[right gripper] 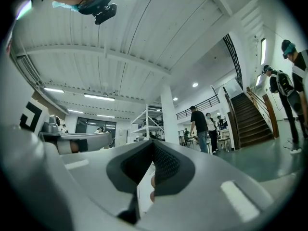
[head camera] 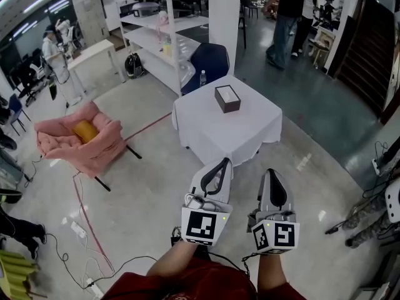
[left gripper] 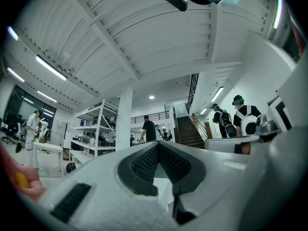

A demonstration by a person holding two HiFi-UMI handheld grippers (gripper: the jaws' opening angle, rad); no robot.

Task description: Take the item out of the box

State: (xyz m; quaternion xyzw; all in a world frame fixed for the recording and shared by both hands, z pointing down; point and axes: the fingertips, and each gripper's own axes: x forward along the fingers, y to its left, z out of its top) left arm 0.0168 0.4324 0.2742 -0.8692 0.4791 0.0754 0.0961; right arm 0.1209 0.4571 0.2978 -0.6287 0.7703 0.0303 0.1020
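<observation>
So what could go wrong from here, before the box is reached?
The small dark brown box sits on a draped white tablecloth; a snagged jaw could drag it. The left gripper and right gripper are both shut, so they must open first. The thin red cable on the floor could trip the person.

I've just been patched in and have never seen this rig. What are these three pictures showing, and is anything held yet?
No robot arm here: a person carries a two-jaw gripper in each hand. The head view looks down from the person's head at the left gripper and right gripper. The other two pictures come from cameras riding on each gripper, looking along its jaws. Both pairs of jaws are together, nothing between them. Ahead stands a table under a white cloth with a dark box on it, untouched.
</observation>
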